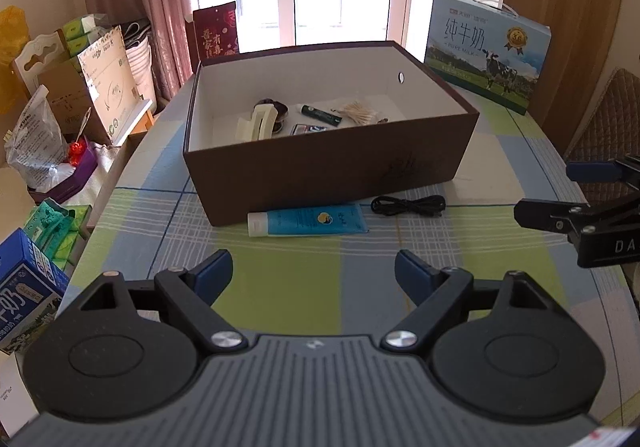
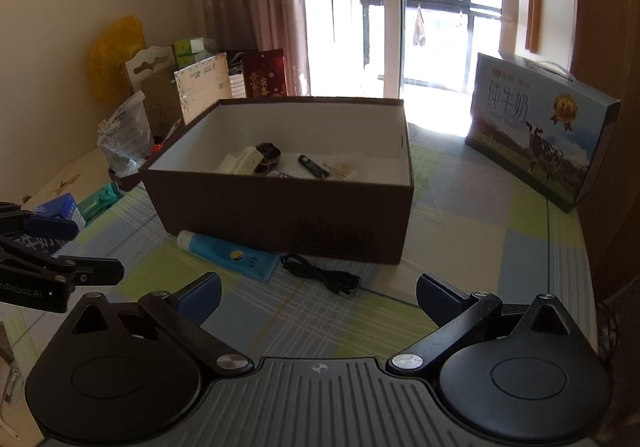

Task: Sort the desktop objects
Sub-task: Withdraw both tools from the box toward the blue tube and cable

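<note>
A brown box [image 1: 320,175] [image 2: 280,215] stands open on the checked tablecloth. Inside lie a cream hair clip [image 1: 256,123], a dark round item [image 1: 276,109], a green tube [image 1: 320,115], cotton swabs [image 1: 358,112] and a small card [image 1: 306,129]. A blue tube [image 1: 306,221] [image 2: 230,253] and a coiled black cable [image 1: 408,205] [image 2: 322,277] lie on the cloth before the box. My left gripper [image 1: 314,273] is open and empty, short of the tube. My right gripper [image 2: 318,297] is open and empty, near the cable.
A blue milk carton box [image 1: 486,49] [image 2: 540,135] stands at the table's far right. Cardboard boxes and bags [image 1: 80,95] crowd the left side beyond the table edge. A small blue carton [image 1: 24,291] sits at the left. A chair back [image 1: 604,119] is at right.
</note>
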`<state>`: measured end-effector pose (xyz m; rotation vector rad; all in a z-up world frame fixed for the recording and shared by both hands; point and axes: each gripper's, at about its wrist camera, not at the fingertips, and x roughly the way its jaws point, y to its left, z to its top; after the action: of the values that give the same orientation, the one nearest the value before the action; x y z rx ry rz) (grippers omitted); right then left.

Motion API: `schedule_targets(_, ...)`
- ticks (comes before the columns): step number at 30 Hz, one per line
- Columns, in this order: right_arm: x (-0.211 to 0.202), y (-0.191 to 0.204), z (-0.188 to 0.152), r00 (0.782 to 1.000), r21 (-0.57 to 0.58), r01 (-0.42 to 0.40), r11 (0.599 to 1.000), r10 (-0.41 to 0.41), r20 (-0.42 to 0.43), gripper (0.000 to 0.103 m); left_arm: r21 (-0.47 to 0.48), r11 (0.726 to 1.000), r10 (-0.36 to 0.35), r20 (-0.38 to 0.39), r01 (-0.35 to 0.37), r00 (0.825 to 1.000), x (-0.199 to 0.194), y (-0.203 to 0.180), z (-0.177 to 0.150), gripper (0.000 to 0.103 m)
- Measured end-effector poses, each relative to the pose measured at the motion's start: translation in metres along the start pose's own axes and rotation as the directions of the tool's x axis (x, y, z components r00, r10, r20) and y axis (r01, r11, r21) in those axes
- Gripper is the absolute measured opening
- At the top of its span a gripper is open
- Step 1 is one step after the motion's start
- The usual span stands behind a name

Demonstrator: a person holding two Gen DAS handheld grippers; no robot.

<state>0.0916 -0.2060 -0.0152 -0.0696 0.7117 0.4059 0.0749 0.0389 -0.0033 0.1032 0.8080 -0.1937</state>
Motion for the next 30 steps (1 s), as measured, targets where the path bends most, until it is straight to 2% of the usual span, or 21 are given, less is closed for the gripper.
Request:
schedule_targets(7, 0.026, -0.015, -0.029, 0.993, 0.087, 0.055, 0.995, -0.045, -0.112, 0.101, 0.107, 0.993, -0.047, -0.021, 0.049, 0.999, 0.035, 0.012, -0.013, 0.082)
schedule_targets(13, 0.036, -0.037, -0.047, 0.974, 0.175, 0.150, 0.973, -0.115, -0.194, 0.101, 0.236, 0.966, -0.100, -0.027, 0.104, 0.995, 0.073, 0.022, -0.004, 0.079)
schedule_targets(17, 0.036, -0.053, -0.060, 0.956, 0.231, 0.218, 0.948, -0.159, -0.246, 0.101, 0.332, 0.934, -0.127, -0.040, 0.133, 0.991, 0.100, 0.025, 0.001, 0.078)
schedule_targets(23, 0.034, -0.062, -0.071, 0.928, 0.280, 0.300, 0.912, -0.210, -0.308, 0.101, 0.484, 0.862, -0.129, -0.079, 0.151, 0.989, 0.138, 0.024, 0.003, 0.073)
schedule_targets(30, 0.036, -0.063, -0.074, 0.911, 0.311, 0.350, 0.884, -0.243, -0.334, 0.101, 0.557, 0.813, -0.144, -0.091, 0.170, 0.985, 0.164, 0.025, 0.008, 0.067)
